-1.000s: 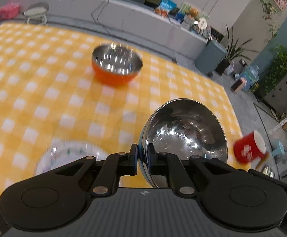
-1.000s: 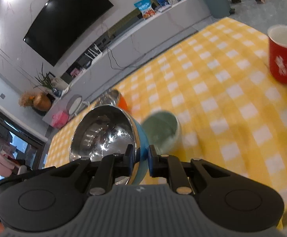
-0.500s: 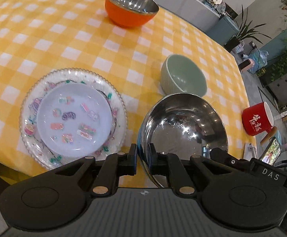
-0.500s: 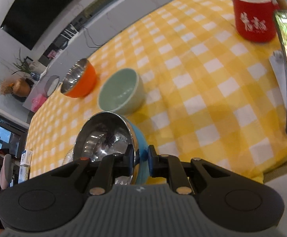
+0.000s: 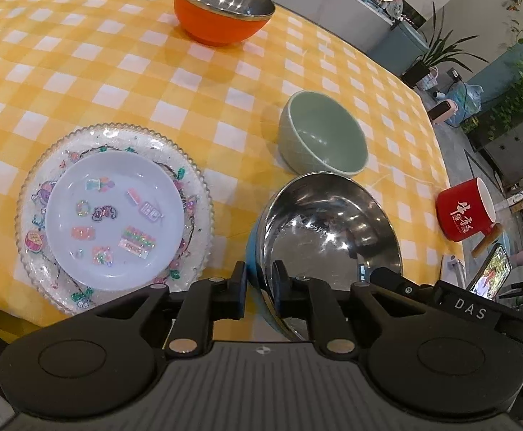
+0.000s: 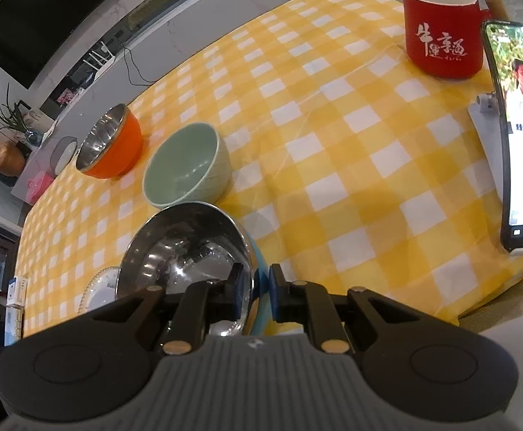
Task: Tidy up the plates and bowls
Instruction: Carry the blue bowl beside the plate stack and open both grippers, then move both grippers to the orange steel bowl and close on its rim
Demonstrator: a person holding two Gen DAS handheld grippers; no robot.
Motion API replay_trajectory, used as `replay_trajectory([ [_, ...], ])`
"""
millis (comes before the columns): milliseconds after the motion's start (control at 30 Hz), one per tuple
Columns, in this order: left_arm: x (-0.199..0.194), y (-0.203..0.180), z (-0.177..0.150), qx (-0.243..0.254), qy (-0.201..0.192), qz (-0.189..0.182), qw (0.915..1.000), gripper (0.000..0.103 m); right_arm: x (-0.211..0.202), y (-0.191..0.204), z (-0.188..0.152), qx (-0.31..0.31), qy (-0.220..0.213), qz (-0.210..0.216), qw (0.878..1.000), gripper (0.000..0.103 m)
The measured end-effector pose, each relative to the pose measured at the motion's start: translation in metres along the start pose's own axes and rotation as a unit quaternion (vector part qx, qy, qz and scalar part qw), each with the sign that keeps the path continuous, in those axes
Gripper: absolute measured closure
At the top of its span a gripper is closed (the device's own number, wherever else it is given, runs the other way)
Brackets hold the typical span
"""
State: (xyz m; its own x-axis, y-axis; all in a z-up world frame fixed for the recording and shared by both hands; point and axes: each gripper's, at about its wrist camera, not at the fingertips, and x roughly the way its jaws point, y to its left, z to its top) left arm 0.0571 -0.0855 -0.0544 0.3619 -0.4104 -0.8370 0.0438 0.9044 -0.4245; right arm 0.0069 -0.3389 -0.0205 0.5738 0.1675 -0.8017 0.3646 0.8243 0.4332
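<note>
Both grippers pinch the rim of one blue bowl with a steel inside (image 5: 329, 230), held near the table's front edge. My left gripper (image 5: 258, 283) is shut on its left rim. My right gripper (image 6: 254, 289) is shut on its right rim; the bowl fills that view's lower left (image 6: 186, 248). A pale green bowl (image 5: 322, 134) stands just beyond it on the table, also in the right wrist view (image 6: 186, 165). An orange steel-lined bowl (image 5: 221, 9) stands farther back (image 6: 112, 143). A small white plate (image 5: 114, 212) lies on a clear beaded plate (image 5: 35, 262) at the front left.
The table has a yellow checked cloth (image 5: 117, 72). A red mug (image 6: 441, 32) and a phone on a stand (image 6: 516, 136) are at the right edge. A long counter (image 6: 117, 43) and a TV (image 6: 45, 10) stand beyond the table.
Both grippers with the blue bowl have drawn back and tilted down toward the table's front edge; the plates and green bowl came into view. The bowl now sits lower, near the cloth.
</note>
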Motion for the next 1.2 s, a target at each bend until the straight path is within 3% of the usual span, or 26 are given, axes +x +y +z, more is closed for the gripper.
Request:
replay_trajectory([
  [100, -0.002, -0.002, 0.000, 0.010, -0.005, 0.000, 0.9999, 0.086, -0.001, 0.001, -0.001, -0.006, -0.007, -0.003, 1.000, 0.086],
  [167, -0.004, -0.002, 0.001, 0.012, -0.012, 0.001, 0.9999, 0.078, -0.003, 0.002, 0.000, -0.009, -0.013, -0.007, 1.000, 0.069],
  [233, -0.008, -0.003, 0.001, 0.016, -0.020, 0.001, 0.9997, 0.068, -0.004, 0.002, 0.000, -0.010, -0.019, -0.006, 1.000, 0.064],
  [367, -0.017, -0.003, 0.002, 0.029, -0.042, 0.004, 0.9987, 0.056, -0.006, 0.002, 0.000, -0.013, -0.028, -0.005, 1.000, 0.052],
  [467, -0.025, -0.003, 0.005, 0.041, -0.062, 0.008, 0.9972, 0.054, -0.011, 0.005, -0.001, -0.020, -0.045, -0.004, 0.999, 0.041],
  [633, -0.036, 0.000, 0.014, 0.059, -0.089, 0.018, 0.9941, 0.052, -0.018, 0.015, -0.003, -0.045, -0.075, -0.014, 0.996, 0.039],
  [833, -0.045, 0.004, 0.031, 0.079, -0.118, 0.033, 0.9894, 0.047, -0.021, 0.035, -0.001, -0.092, -0.097, -0.025, 0.991, 0.029],
  [1000, -0.052, 0.006, 0.046, 0.103, -0.153, 0.037, 0.9821, 0.039, -0.019, 0.055, 0.006, -0.134, -0.122, -0.040, 0.983, 0.020],
  [1067, -0.053, 0.007, 0.052, 0.111, -0.173, 0.041, 0.9778, 0.038, -0.019, 0.063, 0.010, -0.141, -0.142, -0.052, 0.978, 0.006],
  [1200, -0.054, 0.007, 0.064, 0.134, -0.207, 0.054, 0.9676, 0.038, -0.017, 0.084, 0.014, -0.155, -0.195, -0.080, 0.965, 0.004],
])
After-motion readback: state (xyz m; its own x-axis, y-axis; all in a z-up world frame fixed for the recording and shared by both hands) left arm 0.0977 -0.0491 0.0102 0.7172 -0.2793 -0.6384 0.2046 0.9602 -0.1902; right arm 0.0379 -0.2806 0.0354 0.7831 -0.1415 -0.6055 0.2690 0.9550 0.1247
